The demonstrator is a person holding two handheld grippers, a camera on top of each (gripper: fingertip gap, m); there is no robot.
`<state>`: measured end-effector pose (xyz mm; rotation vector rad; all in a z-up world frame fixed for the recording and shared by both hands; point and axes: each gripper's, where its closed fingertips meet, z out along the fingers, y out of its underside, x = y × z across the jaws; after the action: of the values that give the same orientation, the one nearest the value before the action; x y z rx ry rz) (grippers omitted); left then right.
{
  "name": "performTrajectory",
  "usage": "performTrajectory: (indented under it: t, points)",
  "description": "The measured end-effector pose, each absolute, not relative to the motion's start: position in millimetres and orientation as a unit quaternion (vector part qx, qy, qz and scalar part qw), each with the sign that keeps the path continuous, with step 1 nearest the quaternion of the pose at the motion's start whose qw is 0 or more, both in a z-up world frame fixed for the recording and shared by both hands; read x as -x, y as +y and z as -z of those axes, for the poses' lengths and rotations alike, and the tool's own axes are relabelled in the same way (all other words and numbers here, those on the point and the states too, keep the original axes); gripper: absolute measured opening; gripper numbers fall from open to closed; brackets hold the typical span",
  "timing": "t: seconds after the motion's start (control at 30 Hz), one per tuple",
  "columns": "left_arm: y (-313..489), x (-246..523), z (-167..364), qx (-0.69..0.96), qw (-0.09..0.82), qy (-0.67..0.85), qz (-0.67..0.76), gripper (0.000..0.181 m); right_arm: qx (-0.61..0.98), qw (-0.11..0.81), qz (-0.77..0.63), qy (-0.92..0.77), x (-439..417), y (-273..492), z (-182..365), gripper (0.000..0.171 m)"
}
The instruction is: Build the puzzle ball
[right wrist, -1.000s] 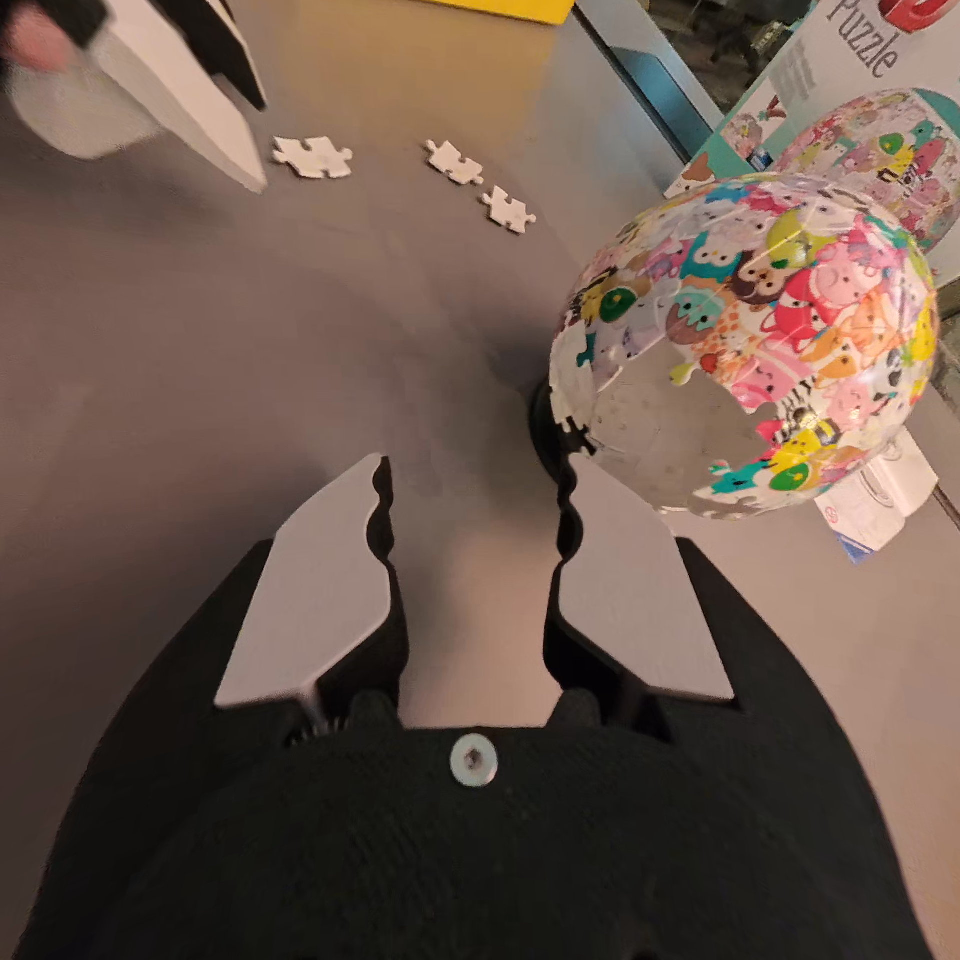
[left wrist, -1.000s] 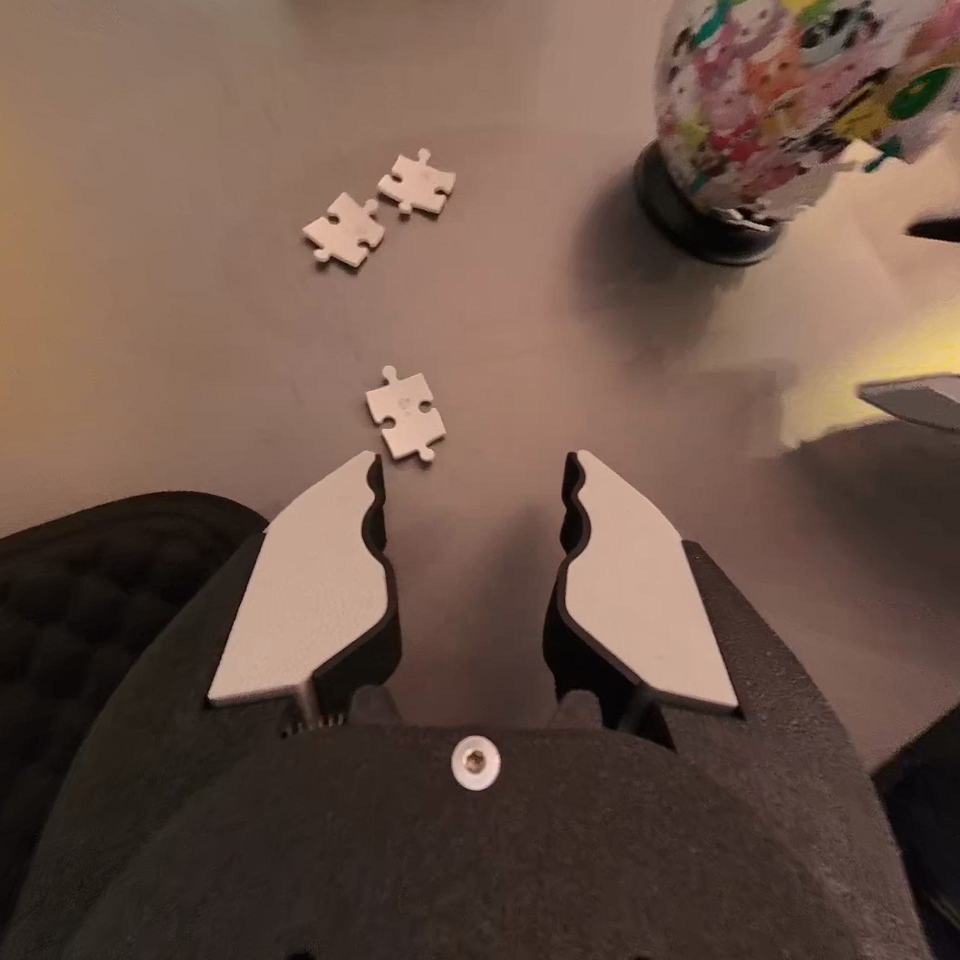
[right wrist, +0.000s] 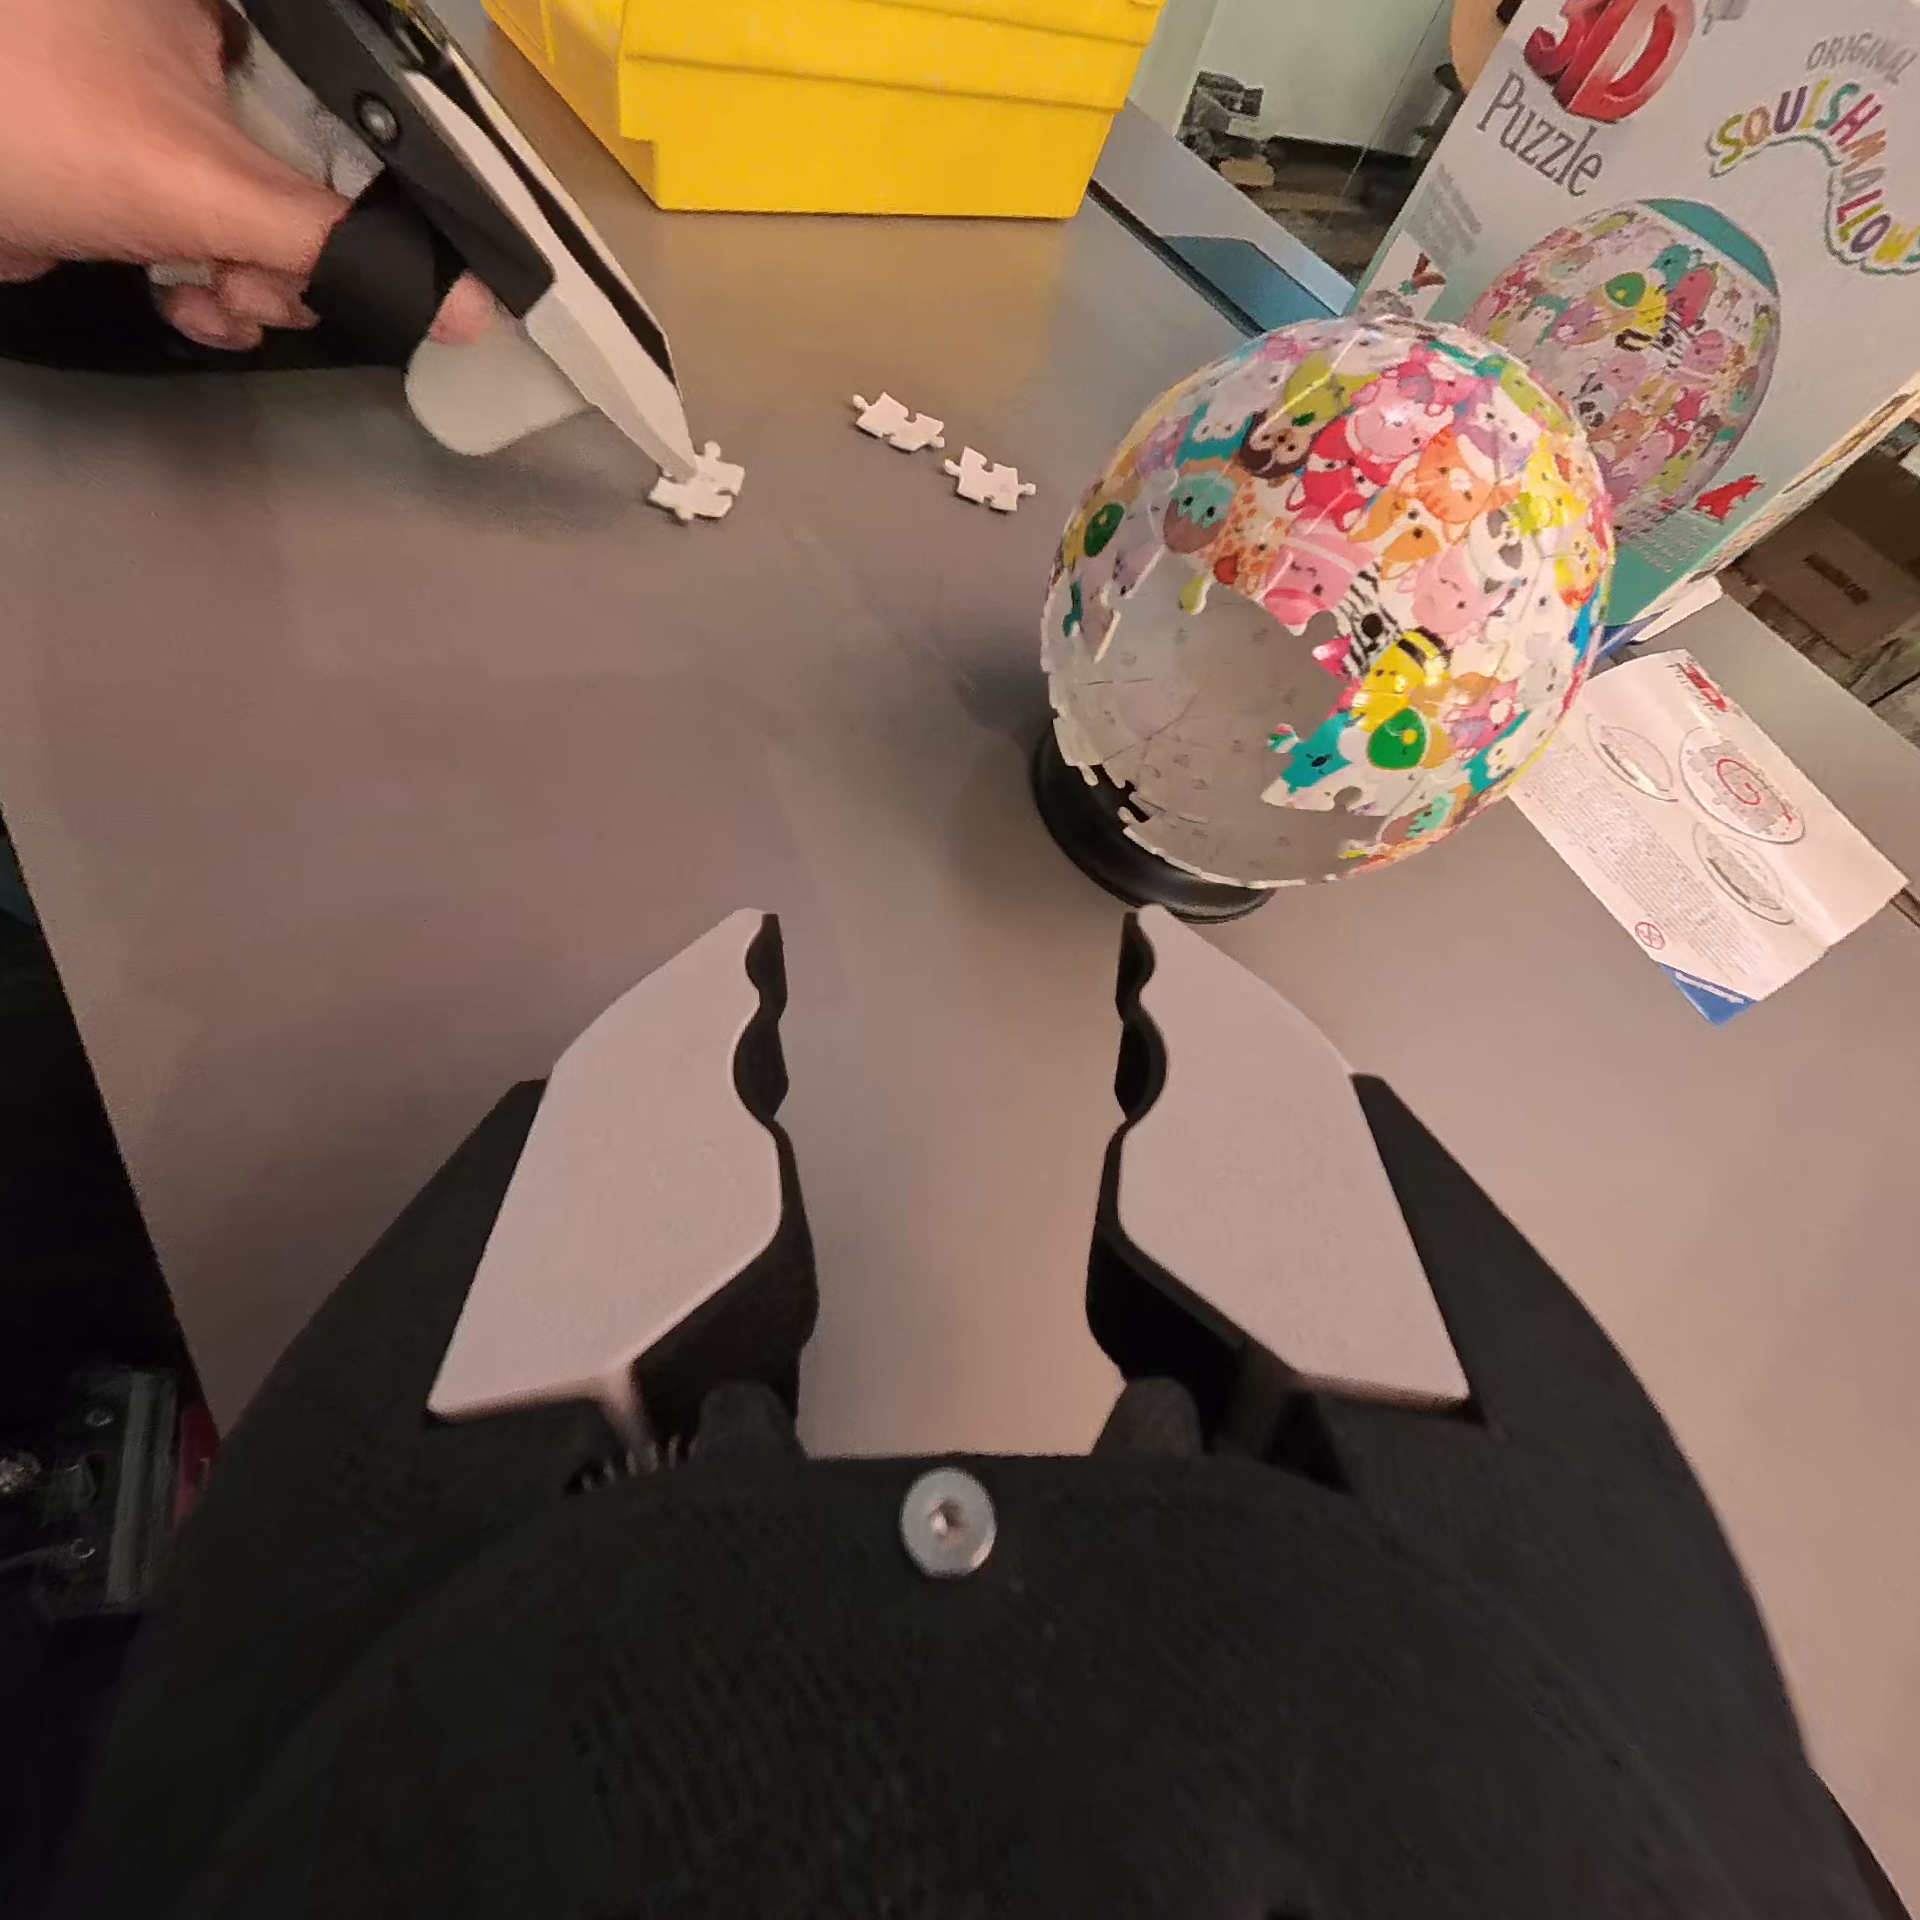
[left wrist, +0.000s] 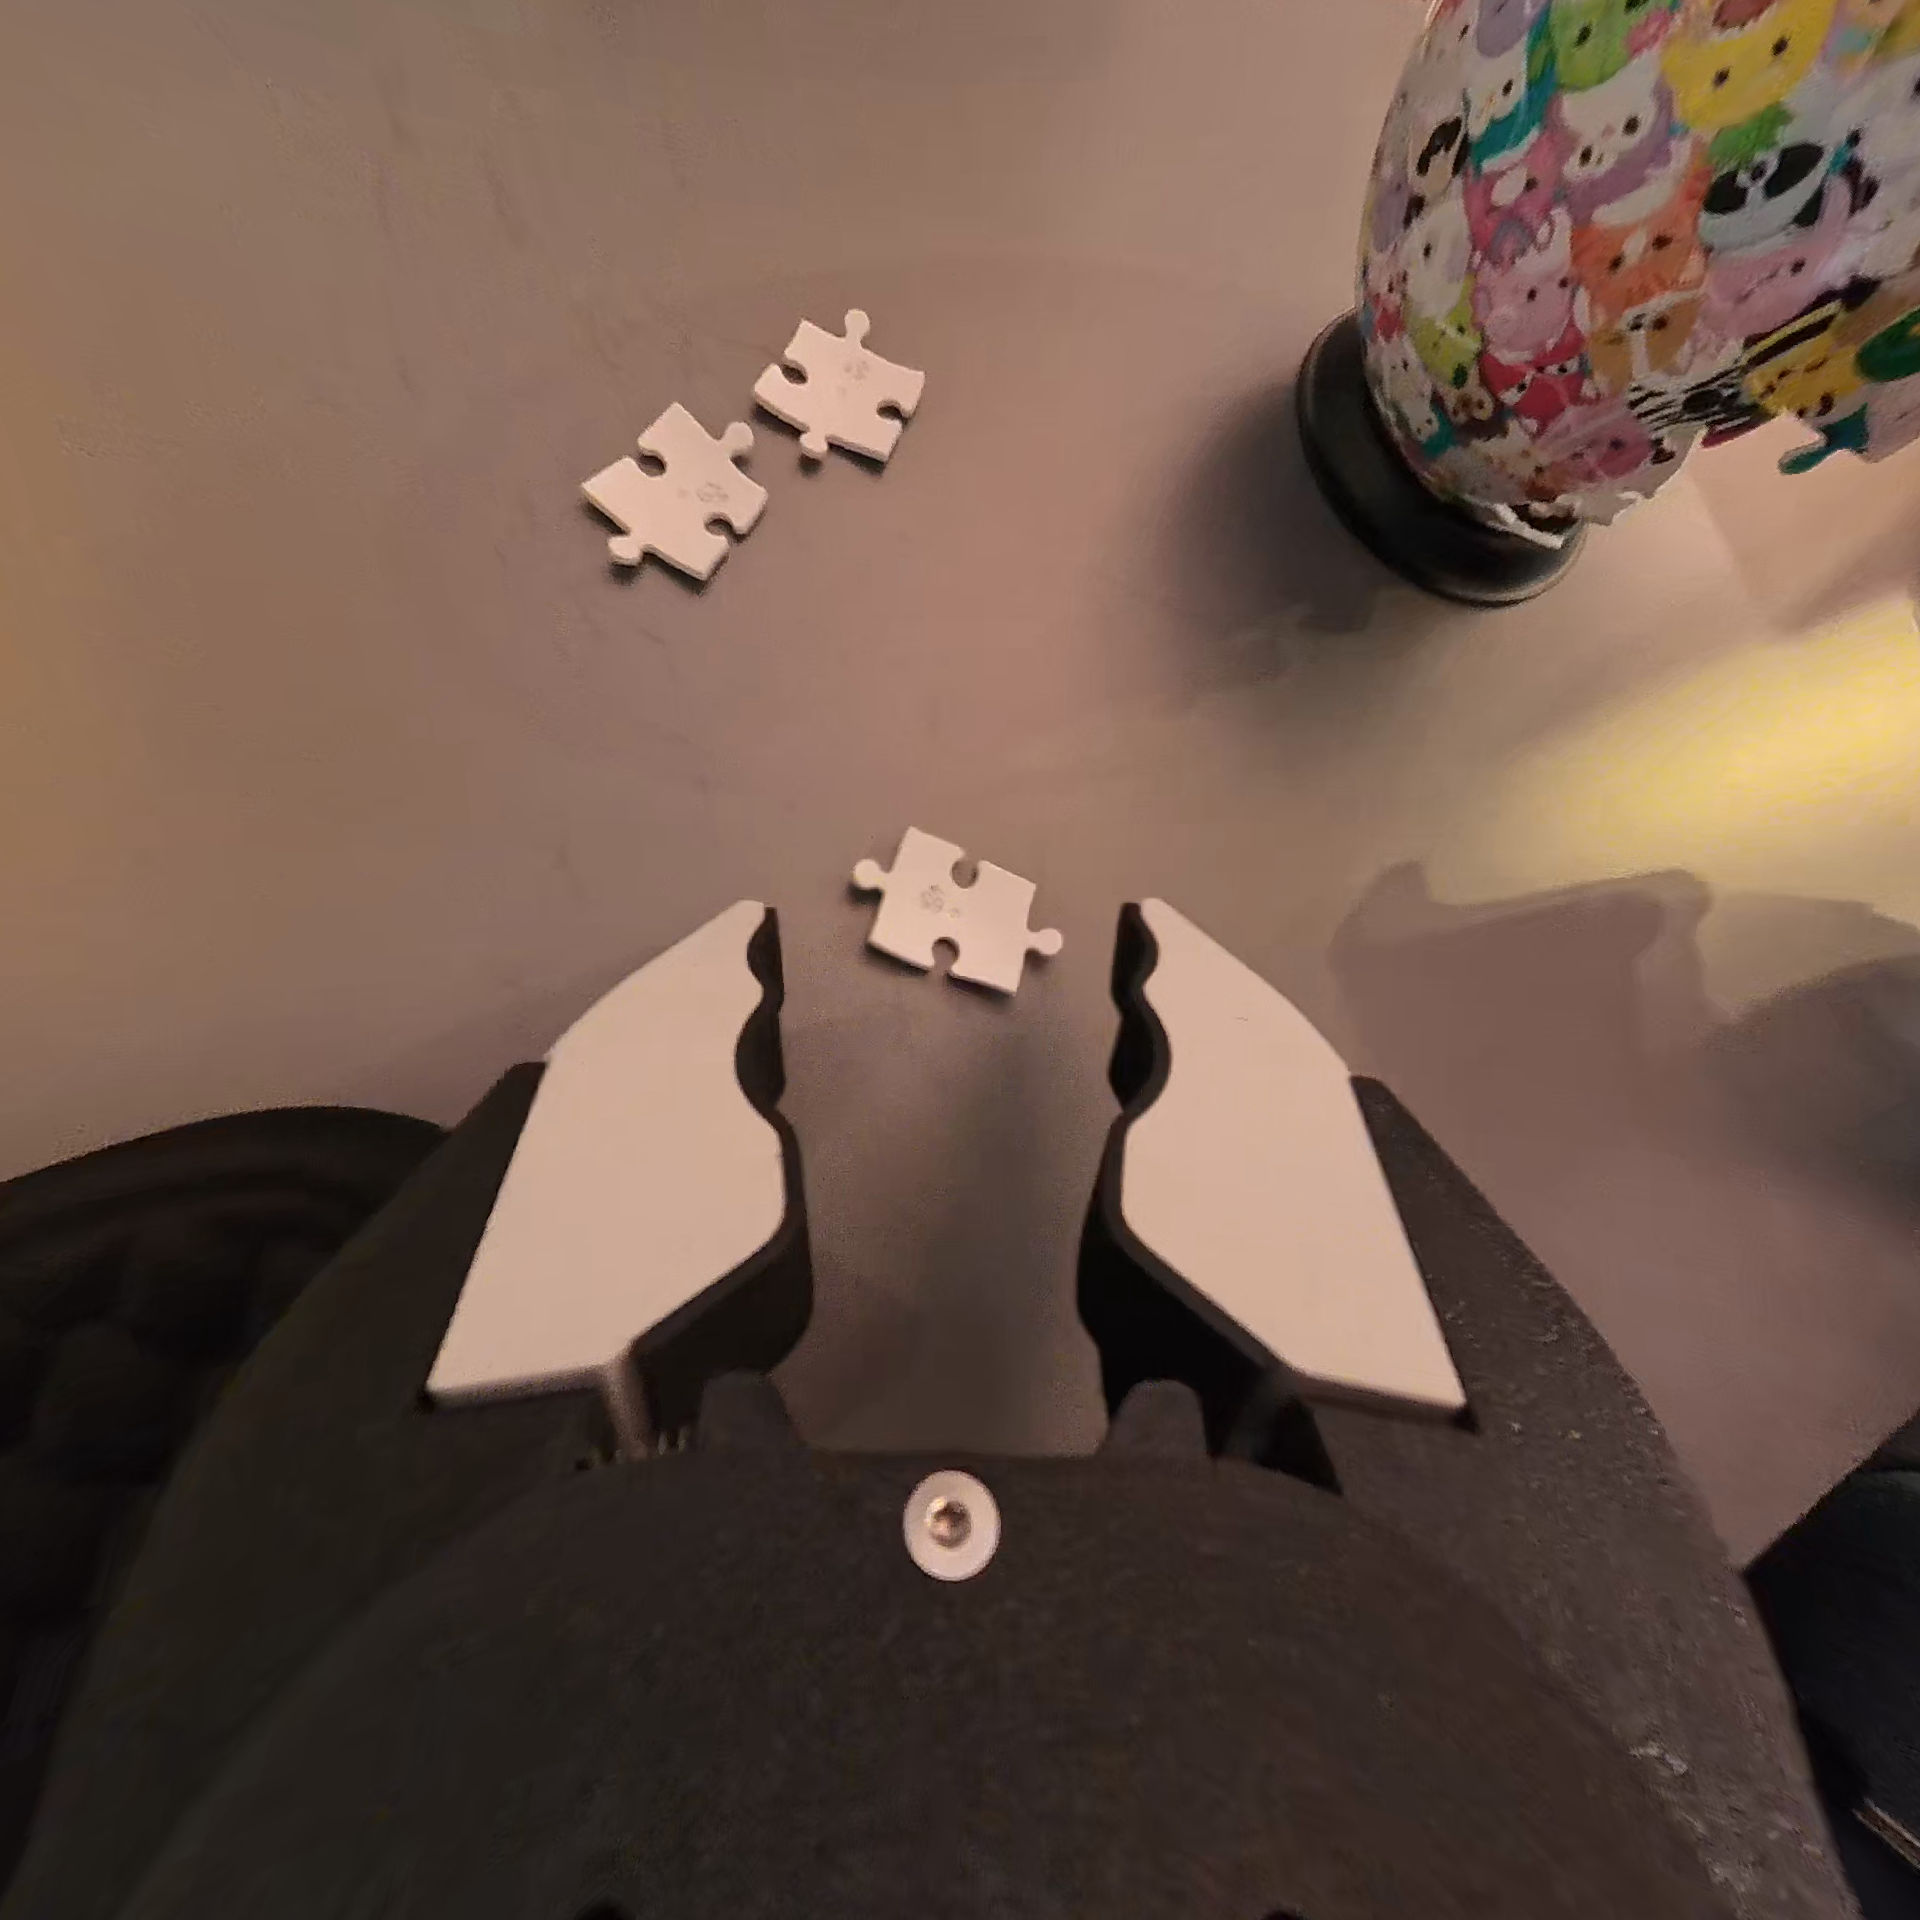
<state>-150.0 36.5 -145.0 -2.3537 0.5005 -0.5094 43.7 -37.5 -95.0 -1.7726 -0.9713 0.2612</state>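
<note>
A colourful puzzle ball (right wrist: 1340, 603) with a large open gap stands on a black ring stand (right wrist: 1143, 842); it also shows in the left wrist view (left wrist: 1621, 260). My left gripper (left wrist: 945, 914) is open, low over the table, with a white puzzle piece (left wrist: 951, 914) lying between its fingertips. In the right wrist view that left gripper (right wrist: 665, 457) reaches the same piece (right wrist: 701, 488). Two more white pieces (left wrist: 675, 488) (left wrist: 842, 390) lie farther on. My right gripper (right wrist: 948, 925) is open and empty, near the ball's stand.
A yellow bin (right wrist: 862, 94) stands at the back of the grey table (right wrist: 416, 727). The puzzle box (right wrist: 1683, 260) leans behind the ball and a printed leaflet (right wrist: 1704, 831) lies to its right. A hand (right wrist: 135, 166) holds the left gripper.
My left gripper has moved forward and down so the near piece now lies between its fingertips. My right gripper has drawn back from the ball, which now sits farther off.
</note>
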Motion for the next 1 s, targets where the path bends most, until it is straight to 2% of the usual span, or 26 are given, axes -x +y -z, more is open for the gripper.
performTrajectory:
  t: [0.1,0.3,0.5,0.73,0.9,1.0]
  points:
    - [39.1,145.3,150.4,0.905,0.327,0.210,0.171,0.066,0.738,0.523,-0.109,-0.413,-41.9,-38.3,95.0,0.063]
    - [41.0,142.5,156.4,0.903,0.318,0.278,0.086,0.038,0.737,0.518,-0.106,-0.421,-45.9,-40.5,95.8,0.063]
    - [36.5,139.3,154.9,0.888,0.332,0.304,0.094,0.037,0.737,0.520,-0.123,-0.414,-48.2,-40.7,95.5,0.063]
    - [19.9,102.0,102.5,0.781,0.474,0.391,0.115,0.037,0.736,0.528,-0.172,-0.387,-32.6,-44.5,82.3,0.062]
    - [-20.5,56.6,52.2,0.677,0.561,0.444,0.176,0.037,0.729,0.532,-0.321,-0.286,0.3,-58.8,47.7,0.050]
    - [-44.7,37.8,43.6,0.639,0.575,0.480,0.177,0.037,0.724,0.546,-0.356,-0.227,6.6,-53.1,32.0,0.043]
